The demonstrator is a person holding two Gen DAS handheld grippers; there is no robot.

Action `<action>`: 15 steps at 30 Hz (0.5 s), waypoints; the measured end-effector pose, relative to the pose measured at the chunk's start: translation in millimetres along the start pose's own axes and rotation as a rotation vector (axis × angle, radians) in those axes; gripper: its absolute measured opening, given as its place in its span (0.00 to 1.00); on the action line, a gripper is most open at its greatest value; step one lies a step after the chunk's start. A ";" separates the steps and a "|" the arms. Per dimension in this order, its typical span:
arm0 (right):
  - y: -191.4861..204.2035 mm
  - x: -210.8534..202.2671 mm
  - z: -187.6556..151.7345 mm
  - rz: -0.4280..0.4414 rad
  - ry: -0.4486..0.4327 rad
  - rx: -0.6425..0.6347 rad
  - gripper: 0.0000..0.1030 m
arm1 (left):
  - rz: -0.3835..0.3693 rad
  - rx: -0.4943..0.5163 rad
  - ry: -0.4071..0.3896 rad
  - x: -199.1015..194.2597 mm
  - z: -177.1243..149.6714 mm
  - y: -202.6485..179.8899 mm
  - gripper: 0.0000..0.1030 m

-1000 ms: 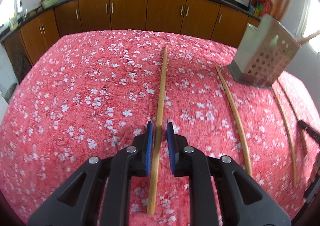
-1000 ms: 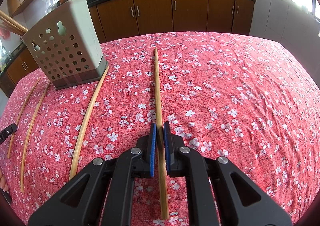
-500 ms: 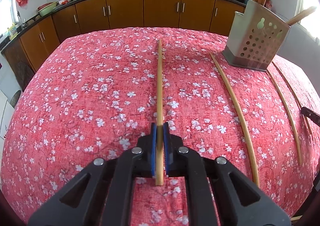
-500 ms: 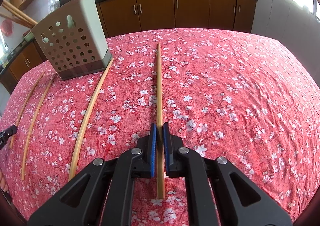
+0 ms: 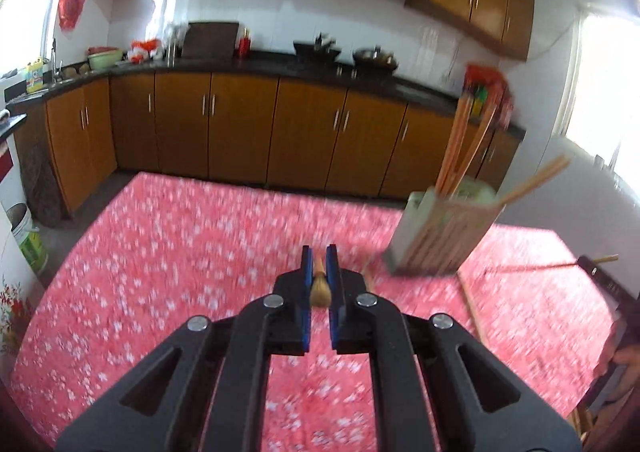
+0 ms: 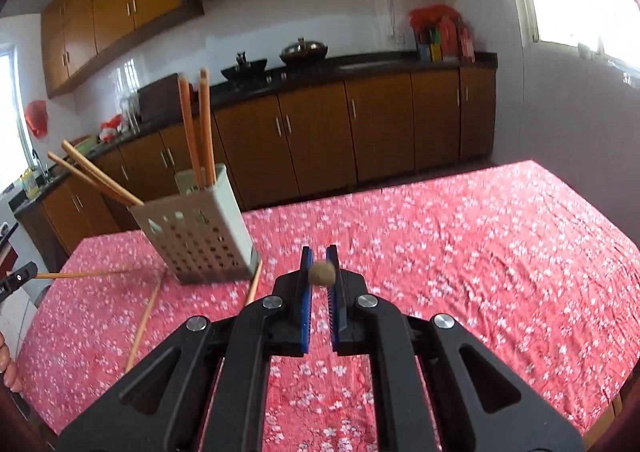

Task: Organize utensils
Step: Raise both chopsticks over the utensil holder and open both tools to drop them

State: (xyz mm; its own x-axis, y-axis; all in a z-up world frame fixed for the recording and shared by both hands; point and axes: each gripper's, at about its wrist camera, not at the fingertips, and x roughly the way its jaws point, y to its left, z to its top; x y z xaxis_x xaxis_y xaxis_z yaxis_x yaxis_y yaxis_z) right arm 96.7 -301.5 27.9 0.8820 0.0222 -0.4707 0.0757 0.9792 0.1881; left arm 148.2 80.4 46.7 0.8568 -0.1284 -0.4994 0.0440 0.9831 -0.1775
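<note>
My left gripper is shut on a wooden chopstick, seen end-on and held in the air above the red flowered table. My right gripper is shut on another chopstick, also seen end-on and held above the table. The pale perforated utensil holder stands to the left in the right wrist view and holds several chopsticks. It shows blurred at the right in the left wrist view.
Loose chopsticks lie on the cloth beside the holder, one at the right in the left wrist view. Brown kitchen cabinets and a worktop stand behind the table. The other gripper's tip shows at the left edge.
Both grippers have lifted their chopsticks off the table and tilted up, so each stick now points away from its camera. The left gripper went from open around its stick to shut on it.
</note>
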 end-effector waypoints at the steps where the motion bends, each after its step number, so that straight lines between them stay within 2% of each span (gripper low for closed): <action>1: 0.2 -0.7 2.6 -0.001 -0.009 0.000 0.07 | -0.007 -0.001 -0.018 -4.3 5.9 -3.1 0.08; 8: 2.9 -12.3 18.9 0.029 -0.058 0.006 0.07 | -0.054 0.040 -0.063 -24.0 31.3 -14.3 0.07; 15: 26.5 -46.5 55.1 0.158 -0.159 0.004 0.07 | -0.138 0.094 -0.122 -50.0 56.5 -47.4 0.07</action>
State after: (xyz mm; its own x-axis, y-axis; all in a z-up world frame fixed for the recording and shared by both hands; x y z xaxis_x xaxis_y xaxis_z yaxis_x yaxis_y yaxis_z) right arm 83.3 -287.7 102.2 0.9452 0.1430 -0.2935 -0.0677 0.9653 0.2523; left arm 132.3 47.6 128.0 0.8951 -0.2521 -0.3679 0.2084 0.9657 -0.1545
